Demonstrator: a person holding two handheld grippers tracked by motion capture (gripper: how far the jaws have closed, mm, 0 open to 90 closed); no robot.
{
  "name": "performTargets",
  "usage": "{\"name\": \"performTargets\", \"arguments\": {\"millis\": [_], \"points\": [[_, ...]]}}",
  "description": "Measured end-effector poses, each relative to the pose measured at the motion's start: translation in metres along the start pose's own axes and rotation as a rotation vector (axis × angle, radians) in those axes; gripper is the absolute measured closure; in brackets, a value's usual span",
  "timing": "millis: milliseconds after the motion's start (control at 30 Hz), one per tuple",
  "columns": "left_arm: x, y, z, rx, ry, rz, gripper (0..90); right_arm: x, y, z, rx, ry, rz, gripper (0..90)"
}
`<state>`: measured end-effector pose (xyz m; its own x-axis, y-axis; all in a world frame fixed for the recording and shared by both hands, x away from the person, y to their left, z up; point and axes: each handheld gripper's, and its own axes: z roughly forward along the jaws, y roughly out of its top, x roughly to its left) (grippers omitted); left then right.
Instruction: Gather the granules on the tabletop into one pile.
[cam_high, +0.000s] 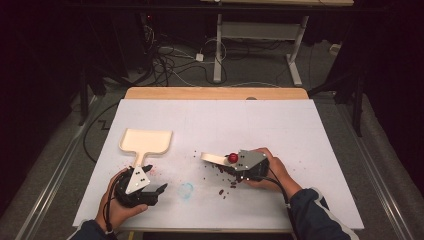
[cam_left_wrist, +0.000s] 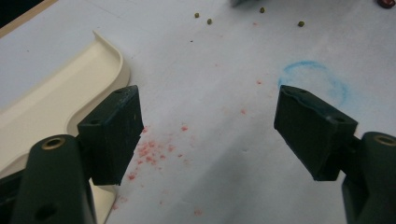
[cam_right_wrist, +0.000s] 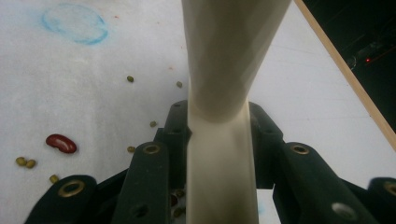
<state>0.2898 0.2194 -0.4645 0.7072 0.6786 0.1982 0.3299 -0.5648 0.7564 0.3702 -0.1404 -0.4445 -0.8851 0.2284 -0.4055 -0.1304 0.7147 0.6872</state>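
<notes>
While the person's left hand (cam_high: 117, 202) is resting near the front left corner of the white table (cam_high: 280, 125), the left gripper (cam_high: 150, 192) is lying low over the surface with its jaws standing wide apart and nothing between them. In the left gripper view, those jaws are framing a patch of red crumbs (cam_left_wrist: 152, 149), and a faint blue ring (cam_left_wrist: 313, 81) is showing just beyond the far jaw. The cream dustpan (cam_high: 146, 141) is sitting flat on the table just ahead of that gripper, its handle pointing back toward the person; in the left gripper view its curved rim is passing close beside the near jaw, apart from it.

Moving toward the middle, beans (cam_high: 222, 187) are lying scattered on the table, some dark red and some small and greenish, near the right gripper.

At the right, the right hand (cam_high: 272, 170) is holding the right gripper (cam_high: 225, 165), whose jaws are clamped on the handle of a cream brush (cam_high: 212, 157). In the right gripper view, that handle (cam_right_wrist: 224, 93) is running straight up between the two jaws, pinched tight on both sides. The brush is pointing left across the table, toward the dustpan but well apart from it. A red ball (cam_high: 233, 158) is sitting on top of the right gripper.
</notes>
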Motion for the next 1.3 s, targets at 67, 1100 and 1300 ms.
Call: {"name": "performTargets", "arguments": {"millis": [67,1100,1300], "points": [[0.0,0.0,0.0,0.003,0.003,-0.002,23.0,-0.001,0.0,-0.004,-0.009,-0.034,0.015,67.6],[0.008,-0.004,-0.007,-0.008,0.052,-0.014,23.1,0.049,0.033,-0.03,0.001,0.322,0.233,67.7],[0.007,-0.003,-0.004,0.0,0.048,-0.007,23.0,0.019,0.017,-0.019,0.014,0.286,0.348,67.5]]}}
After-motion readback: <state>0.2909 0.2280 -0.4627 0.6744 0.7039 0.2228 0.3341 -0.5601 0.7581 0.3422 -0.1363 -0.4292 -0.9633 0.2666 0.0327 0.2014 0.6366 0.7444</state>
